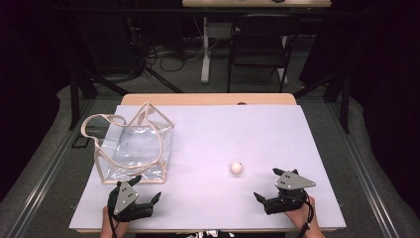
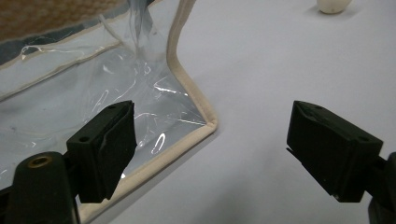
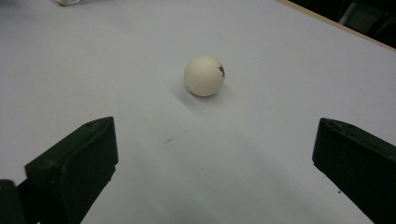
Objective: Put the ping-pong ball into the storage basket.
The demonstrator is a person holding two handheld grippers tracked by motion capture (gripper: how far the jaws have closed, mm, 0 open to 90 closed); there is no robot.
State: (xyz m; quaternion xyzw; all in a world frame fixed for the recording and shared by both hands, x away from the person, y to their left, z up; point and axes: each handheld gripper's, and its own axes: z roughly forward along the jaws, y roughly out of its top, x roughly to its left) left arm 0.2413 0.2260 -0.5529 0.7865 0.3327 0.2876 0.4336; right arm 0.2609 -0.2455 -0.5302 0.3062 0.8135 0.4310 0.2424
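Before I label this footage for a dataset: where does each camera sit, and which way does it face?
High view: above the person's side, looking forward and down on the white table; hands and both hand-held grippers show.
Left gripper view: rides the left hand-held gripper, facing the clear plastic bag with beige trim.
Right gripper view: rides the right hand-held gripper, facing the small cream ball.
All share the ball.

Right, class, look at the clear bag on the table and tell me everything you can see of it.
The bag is made of clear, shiny plastic, creased in places, with cream fabric trim along its edges and two looping cream handles. It looks empty and lies slumped on the left part of the white table sheet, its mouth end towards the far side. In the left gripper view its near corner lies just ahead of the open left claw, between the jaws' line. The small ball lies well apart from it.
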